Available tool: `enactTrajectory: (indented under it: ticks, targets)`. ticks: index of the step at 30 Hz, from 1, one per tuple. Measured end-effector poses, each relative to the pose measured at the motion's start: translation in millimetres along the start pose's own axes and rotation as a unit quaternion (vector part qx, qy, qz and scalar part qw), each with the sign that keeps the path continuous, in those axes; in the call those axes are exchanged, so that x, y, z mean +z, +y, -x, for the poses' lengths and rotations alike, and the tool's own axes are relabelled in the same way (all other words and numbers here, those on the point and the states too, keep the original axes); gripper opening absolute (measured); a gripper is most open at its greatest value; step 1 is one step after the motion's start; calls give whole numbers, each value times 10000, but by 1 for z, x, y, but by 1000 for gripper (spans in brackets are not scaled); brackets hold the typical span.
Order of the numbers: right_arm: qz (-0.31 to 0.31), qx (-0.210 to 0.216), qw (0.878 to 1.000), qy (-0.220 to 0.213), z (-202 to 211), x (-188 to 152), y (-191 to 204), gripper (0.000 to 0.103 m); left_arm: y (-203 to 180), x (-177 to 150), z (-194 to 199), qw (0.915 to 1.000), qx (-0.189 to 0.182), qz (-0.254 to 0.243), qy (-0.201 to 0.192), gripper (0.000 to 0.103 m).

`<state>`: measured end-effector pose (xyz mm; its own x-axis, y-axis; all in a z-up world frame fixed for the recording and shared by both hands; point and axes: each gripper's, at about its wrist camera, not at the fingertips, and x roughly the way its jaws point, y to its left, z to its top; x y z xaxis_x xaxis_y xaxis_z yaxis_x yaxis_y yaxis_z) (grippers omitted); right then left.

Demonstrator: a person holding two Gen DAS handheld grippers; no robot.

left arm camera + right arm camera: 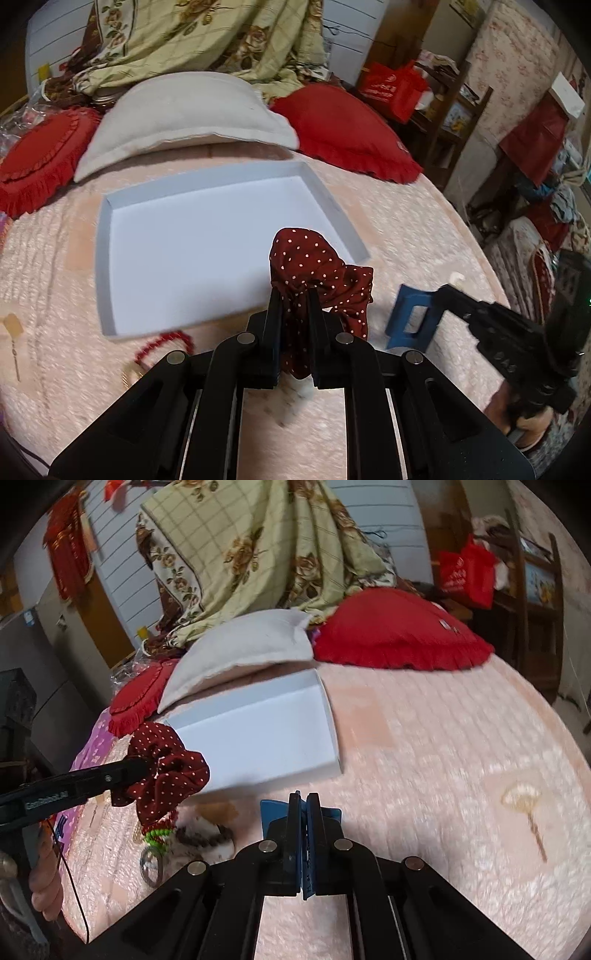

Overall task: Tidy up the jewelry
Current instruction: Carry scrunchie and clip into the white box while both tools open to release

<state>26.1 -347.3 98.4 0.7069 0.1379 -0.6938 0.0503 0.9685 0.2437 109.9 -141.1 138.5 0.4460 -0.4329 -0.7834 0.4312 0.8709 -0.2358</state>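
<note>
My left gripper [294, 291] is shut on a dark red scrunchie with white dots [314, 264], held in the air over the near right corner of a shallow white box [107, 236]. The same scrunchie [166, 764] hangs from the left gripper [146, 766] in the right wrist view, left of the white box [334, 738]. My right gripper [303, 797] is shut on a blue hair clip [328, 814], lifted off the pink bedspread. In the left wrist view the right gripper [441, 295] holds that blue clip [410, 317] to the right of the box.
A red bead bracelet [162, 345] lies by the box's near edge. Green, red and brown bead strings [192, 836] and a ring-shaped piece [151, 866] lie on the bedspread [424, 775]. A grey pillow [177, 110] and red cushions [347, 125] sit behind the box.
</note>
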Motion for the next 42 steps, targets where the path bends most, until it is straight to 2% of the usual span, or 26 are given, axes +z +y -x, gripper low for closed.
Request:
enactTrajectory:
  ticks: [8,15,22,29,30,33,35,37,39,41,42]
  targets:
    - [549,-84,9985,28,-49,60,32,2,42,43,-36,9992,219,329,-1,10]
    - [757,-11,9965,367,-129,109,53,3,72,78,-94,9973,309,626,222,10]
    - [692,-13,9952,697,-200,137,44,3,90,95,-144,9950,305,848,431,10]
    - [554,-316,9955,704,-225,155,21,2,92,101,-161,9948,385,862,395,12]
    - [520,-341,9955,710,-226,156,18,2,92,101,-161,9947,383,870,382,13]
    - [455,-482,9952,718,-229,158,10,3,94,102,-164,9944,348,925,371,30]
    - [458,-494,9951,726,-229,159,9,3,96,102,-165,9933,370,1044,340,52]
    - [417,-476,9954,718,-227,160,7,5,99,101,-161,9922,349,1169,258,56]
    - [303,-422,9966,643,-219,161,4,8,99,102,-156,9922,272,1188,244,56]
    - [205,-368,9975,561,-209,159,3,17,98,101,-147,9923,248,1198,209,56]
    - [154,-330,9982,485,-199,158,3,30,98,100,-139,9922,216,1220,166,56]
